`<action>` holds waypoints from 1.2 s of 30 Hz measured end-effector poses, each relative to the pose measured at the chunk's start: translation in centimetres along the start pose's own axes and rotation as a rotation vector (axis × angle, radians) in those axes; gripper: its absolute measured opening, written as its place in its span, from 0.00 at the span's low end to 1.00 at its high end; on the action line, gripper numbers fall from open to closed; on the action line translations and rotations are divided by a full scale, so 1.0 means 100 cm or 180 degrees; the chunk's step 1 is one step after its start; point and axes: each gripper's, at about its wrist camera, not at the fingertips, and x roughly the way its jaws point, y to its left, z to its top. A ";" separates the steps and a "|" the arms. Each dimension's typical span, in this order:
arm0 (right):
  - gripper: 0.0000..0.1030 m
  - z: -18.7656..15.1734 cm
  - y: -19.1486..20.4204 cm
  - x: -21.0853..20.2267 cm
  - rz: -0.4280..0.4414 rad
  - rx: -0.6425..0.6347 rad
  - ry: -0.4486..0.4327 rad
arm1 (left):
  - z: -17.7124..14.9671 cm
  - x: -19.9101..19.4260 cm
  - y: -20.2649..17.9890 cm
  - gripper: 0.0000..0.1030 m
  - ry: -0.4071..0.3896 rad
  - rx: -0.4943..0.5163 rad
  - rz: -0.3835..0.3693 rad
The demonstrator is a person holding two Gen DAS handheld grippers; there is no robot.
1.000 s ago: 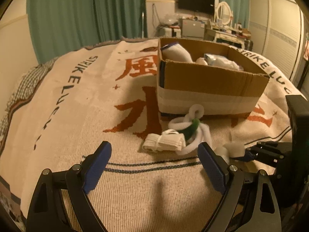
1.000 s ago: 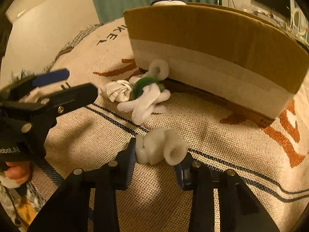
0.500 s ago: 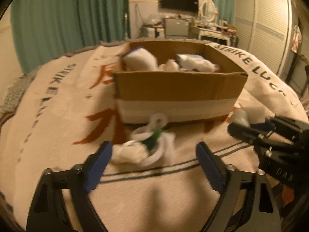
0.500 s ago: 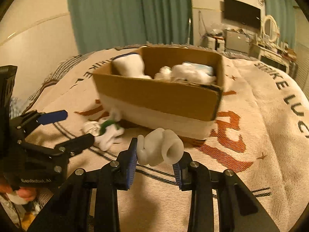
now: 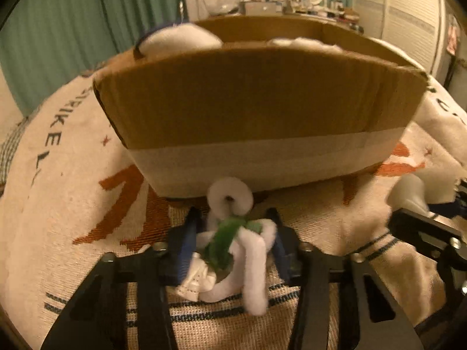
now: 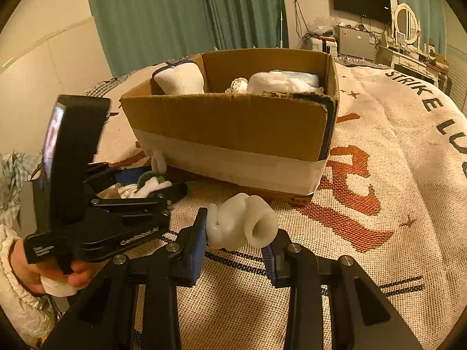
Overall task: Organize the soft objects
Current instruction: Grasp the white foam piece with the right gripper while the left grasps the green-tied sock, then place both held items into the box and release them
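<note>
A white and green soft toy [image 5: 233, 233] of looped plush lies on the blanket just before the cardboard box [image 5: 256, 102]. My left gripper [image 5: 232, 218] is closing around it, and its blue pads touch the toy's two sides. A small folded white cloth [image 5: 195, 280] lies under the toy by the left finger. My right gripper [image 6: 239, 227] is shut on a white rolled soft piece [image 6: 242, 221] and holds it above the blanket in front of the box [image 6: 233, 125]. From the right wrist view the left gripper [image 6: 157, 180] sits low at the box's left corner.
Several white soft items [image 6: 280, 81] lie in the box. The bed carries a cream woven blanket [image 6: 379, 233] with red and black lettering. A hand [image 6: 29, 274] in a white sleeve grips the left tool. Green curtains [image 6: 175, 14] and a cluttered desk stand behind.
My left gripper has moved forward and down over the toy, and its jaws have narrowed from wide open onto it. The right gripper has lifted and drawn back with its white roll.
</note>
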 end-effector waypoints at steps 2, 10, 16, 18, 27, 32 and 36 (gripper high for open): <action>0.33 0.000 0.000 -0.001 0.0005 -0.0015 -0.0023 | -0.002 -0.012 0.001 0.34 -0.0077 -0.0015 -0.0018; 0.33 0.003 0.009 -0.022 0.0028 -0.0070 -0.0134 | 0.002 -0.075 0.017 0.26 -0.0340 -0.0229 -0.0405; 0.33 0.017 0.023 -0.056 0.0033 -0.0169 -0.0359 | 0.028 -0.115 0.021 0.26 -0.0585 -0.0195 -0.0510; 0.33 0.025 0.025 -0.068 0.0054 -0.0193 -0.0438 | 0.037 -0.130 0.019 0.26 -0.0691 -0.0128 -0.0477; 0.34 0.089 0.018 -0.100 -0.0003 -0.0313 -0.0713 | 0.089 -0.151 0.015 0.26 -0.0951 -0.0001 -0.0416; 0.34 0.131 0.002 -0.086 -0.0032 -0.0267 -0.0725 | 0.123 -0.131 0.015 0.26 -0.0976 0.0008 -0.0331; 0.34 0.152 -0.016 -0.062 0.0035 -0.0170 -0.0659 | 0.149 -0.101 0.018 0.26 -0.0918 0.0004 -0.0306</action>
